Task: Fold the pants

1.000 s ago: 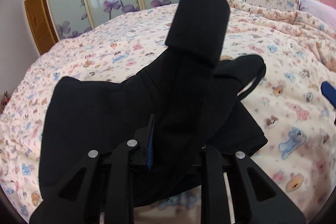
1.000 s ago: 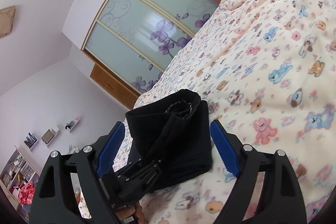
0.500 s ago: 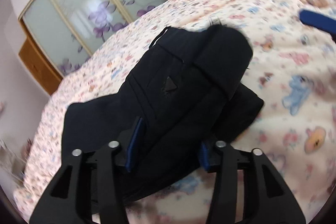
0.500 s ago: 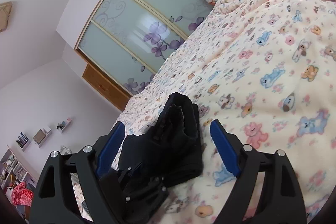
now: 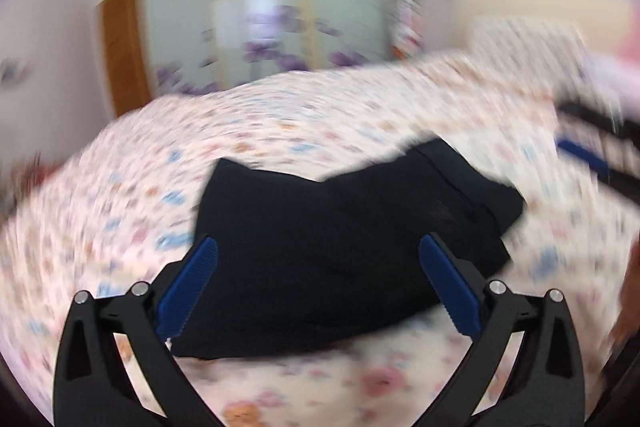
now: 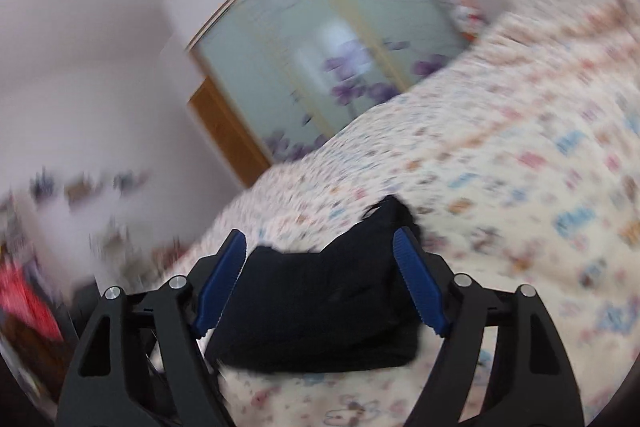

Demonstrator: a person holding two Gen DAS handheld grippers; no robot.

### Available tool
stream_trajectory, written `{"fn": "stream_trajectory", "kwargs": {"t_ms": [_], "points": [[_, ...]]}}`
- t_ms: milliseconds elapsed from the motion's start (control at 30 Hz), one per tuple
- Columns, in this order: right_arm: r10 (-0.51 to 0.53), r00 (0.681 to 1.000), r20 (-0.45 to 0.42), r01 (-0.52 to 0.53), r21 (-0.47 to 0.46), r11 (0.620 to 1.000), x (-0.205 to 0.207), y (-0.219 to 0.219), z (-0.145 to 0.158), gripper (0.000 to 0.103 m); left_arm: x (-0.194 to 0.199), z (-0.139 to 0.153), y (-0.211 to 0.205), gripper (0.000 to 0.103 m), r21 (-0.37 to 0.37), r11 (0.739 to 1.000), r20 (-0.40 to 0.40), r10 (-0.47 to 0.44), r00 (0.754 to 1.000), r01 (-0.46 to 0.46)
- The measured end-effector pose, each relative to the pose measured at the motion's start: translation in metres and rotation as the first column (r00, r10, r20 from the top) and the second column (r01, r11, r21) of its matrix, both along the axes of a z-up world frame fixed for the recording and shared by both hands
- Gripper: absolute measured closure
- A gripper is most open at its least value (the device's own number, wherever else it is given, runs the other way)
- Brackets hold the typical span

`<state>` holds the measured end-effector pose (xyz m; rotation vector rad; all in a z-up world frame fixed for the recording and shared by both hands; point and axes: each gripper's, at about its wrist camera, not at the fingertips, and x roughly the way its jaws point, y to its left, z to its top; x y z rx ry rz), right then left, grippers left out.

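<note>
On the patterned bedspread (image 5: pixel 280 123) lie the black pants (image 5: pixel 340 247), folded, soft and limp; best pinched at a thick edge. Left gripper (image 5: pixel 318 279) is opening wide, empty; right gripper (image 6: pixel 318 279) is closing, gripping nothing.

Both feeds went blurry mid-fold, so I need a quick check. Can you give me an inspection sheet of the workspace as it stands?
Surface: bed quilt with a cartoon animal print, blurred.
Job's things: black pants lie folded in a bundle on the quilt.
Clutter: nothing seen on the quilt.
Grippers: left gripper jaws opening, pants in front of them, pads not pressing; right gripper jaws closing, pads not pressing on the pants.
Cables: nothing seen.
Surroundings: sliding wardrobe doors with purple flowers, wooden panel beside them, white walls.
</note>
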<state>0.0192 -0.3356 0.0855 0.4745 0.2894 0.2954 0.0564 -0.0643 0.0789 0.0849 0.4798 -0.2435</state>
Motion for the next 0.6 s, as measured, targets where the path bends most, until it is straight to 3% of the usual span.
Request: {"fn": "stream_trajectory", "kwargs": {"t_ms": [100, 167, 233, 400, 500, 567, 600], "points": [[0.084, 0.996, -0.021, -0.086, -0.127, 0.988, 0.016, 0.033, 0.002, 0.029, 0.013, 0.002, 0.036, 0.002, -0.178, 0.981, -0.056, 0.070, 0.996, -0.079], [0.123, 0.991, -0.050, -0.129, -0.146, 0.981, 0.024, 0.046, -0.003, 0.031, 0.022, 0.000, 0.051, 0.002, -0.265, 0.959, -0.099, 0.078, 0.992, -0.102], [0.138, 0.987, -0.078, -0.148, -0.139, 0.979, 0.029, 0.050, -0.009, 0.031, 0.026, -0.003, 0.057, 0.002, -0.307, 0.945, -0.120, 0.077, 0.990, -0.111], [0.133, 0.982, -0.131, -0.152, -0.143, 0.978, 0.032, 0.052, -0.024, 0.031, 0.038, -0.012, 0.048, 0.002, -0.322, 0.941, -0.145, 0.062, 0.988, -0.106], [0.113, 0.969, -0.219, -0.142, -0.119, 0.983, 0.043, 0.049, -0.036, 0.031, 0.050, -0.023, 0.041, 0.002, -0.285, 0.950, -0.189, 0.073, 0.979, -0.125], [0.095, 0.928, -0.362, -0.136, -0.090, 0.987, 0.057, 0.047, -0.060, 0.031, 0.064, -0.040, 0.041, 0.002, -0.238, 0.955, -0.291, 0.105, 0.951, -0.178], [0.100, 0.913, -0.396, -0.143, -0.079, 0.987, 0.060, 0.046, -0.069, 0.031, 0.073, -0.053, 0.045, 0.002, -0.220, 0.952, -0.367, 0.119, 0.922, -0.211]]}}
